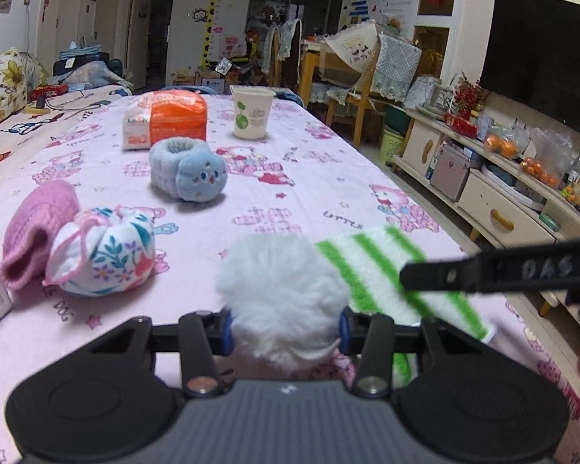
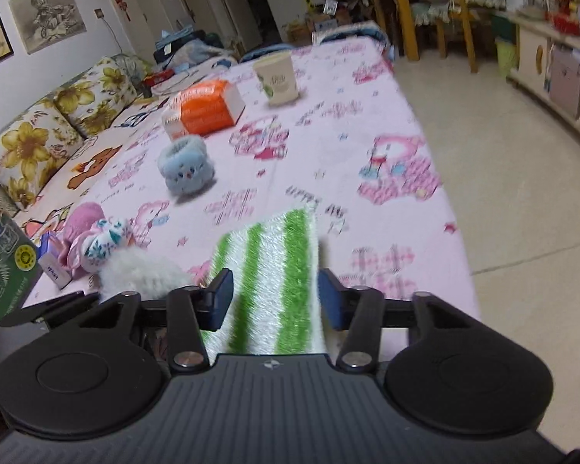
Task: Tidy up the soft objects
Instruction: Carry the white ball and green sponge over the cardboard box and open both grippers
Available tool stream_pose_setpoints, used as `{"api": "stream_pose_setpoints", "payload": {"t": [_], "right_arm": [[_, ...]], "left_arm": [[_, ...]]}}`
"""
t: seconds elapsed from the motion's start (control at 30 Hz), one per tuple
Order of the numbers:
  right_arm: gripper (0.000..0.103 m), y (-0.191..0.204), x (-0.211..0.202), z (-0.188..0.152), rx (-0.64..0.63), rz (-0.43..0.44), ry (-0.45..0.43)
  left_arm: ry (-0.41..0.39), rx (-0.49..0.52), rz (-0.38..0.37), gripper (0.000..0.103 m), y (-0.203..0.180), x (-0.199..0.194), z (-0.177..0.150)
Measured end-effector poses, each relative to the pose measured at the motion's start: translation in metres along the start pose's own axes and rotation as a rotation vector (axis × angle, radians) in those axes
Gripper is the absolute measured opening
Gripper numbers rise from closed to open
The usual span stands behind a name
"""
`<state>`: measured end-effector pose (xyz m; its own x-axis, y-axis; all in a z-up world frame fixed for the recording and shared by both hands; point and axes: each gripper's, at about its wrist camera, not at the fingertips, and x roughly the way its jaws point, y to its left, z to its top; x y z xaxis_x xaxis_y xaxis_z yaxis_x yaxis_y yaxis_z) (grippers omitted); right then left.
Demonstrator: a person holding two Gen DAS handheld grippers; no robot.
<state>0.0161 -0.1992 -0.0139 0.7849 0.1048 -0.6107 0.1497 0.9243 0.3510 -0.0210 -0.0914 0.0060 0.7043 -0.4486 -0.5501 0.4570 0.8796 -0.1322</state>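
We have the white fluffy ball [image 1: 282, 290] pinched between the blue pads of the left gripper [image 1: 286, 332], low over the pink cartoon-print tablecloth [image 1: 328, 178]. Just right of the ball, the green-and-white striped fuzzy cloth [image 2: 274, 270] sits clamped in the right gripper [image 2: 276, 297], its far end lifted off the tablecloth. We judge this the grasp-and-lift step, both soft things in hand. Left of the ball lie a floral drawstring pouch [image 1: 108, 255] and a pink knitted hat [image 1: 38, 228]; beyond it, a blue plush wristband [image 1: 189, 170]. Next we need a gentle carry towards that cluster, without loosening either grip.
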Motion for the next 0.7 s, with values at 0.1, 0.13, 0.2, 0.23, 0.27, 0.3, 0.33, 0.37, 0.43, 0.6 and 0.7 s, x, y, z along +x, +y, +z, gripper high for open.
{"api": "stream_pose_setpoints", "payload": {"t": [0.1,0.13,0.2,0.23,0.27,0.3,0.33,0.37,0.43,0.6,0.7], "right_arm": [[0.049,-0.012,0.004,-0.002,0.101,0.070,0.021],[0.049,-0.015,0.003,-0.001,0.134,0.099,0.018],[0.050,-0.024,0.002,-0.001,0.213,0.167,0.007],[0.050,-0.029,0.002,-0.001,0.255,0.203,0.005],[0.050,-0.033,0.002,-0.002,0.293,0.239,0.003],[0.050,-0.038,0.002,-0.003,0.330,0.278,0.003],[0.050,-0.042,0.004,-0.004,0.366,0.320,0.008],[0.050,-0.043,0.006,-0.005,0.392,0.364,0.018],[0.050,-0.041,0.014,-0.009,0.415,0.409,0.050],[0.042,-0.010,0.025,-0.011,0.261,0.267,0.060],[0.029,0.002,0.026,-0.009,0.201,0.212,0.035]], "left_arm": [[-0.002,-0.022,-0.019,0.045,0.005,-0.003,0.001],[-0.001,-0.021,-0.015,0.045,0.006,-0.003,0.001],[0.002,-0.019,-0.011,0.045,0.007,-0.003,-0.001],[0.005,-0.023,-0.010,0.045,0.009,-0.003,-0.002],[0.006,-0.027,-0.009,0.045,0.010,-0.003,-0.003],[0.008,-0.030,-0.009,0.045,0.012,-0.003,-0.004],[0.010,-0.031,-0.007,0.045,0.012,-0.003,-0.006],[0.011,-0.031,-0.006,0.045,0.012,-0.003,-0.007],[0.015,-0.040,-0.015,0.045,0.014,-0.004,-0.008],[0.017,-0.017,-0.020,0.045,0.011,-0.004,-0.008],[0.015,-0.021,-0.016,0.043,0.013,-0.004,-0.008]]}}
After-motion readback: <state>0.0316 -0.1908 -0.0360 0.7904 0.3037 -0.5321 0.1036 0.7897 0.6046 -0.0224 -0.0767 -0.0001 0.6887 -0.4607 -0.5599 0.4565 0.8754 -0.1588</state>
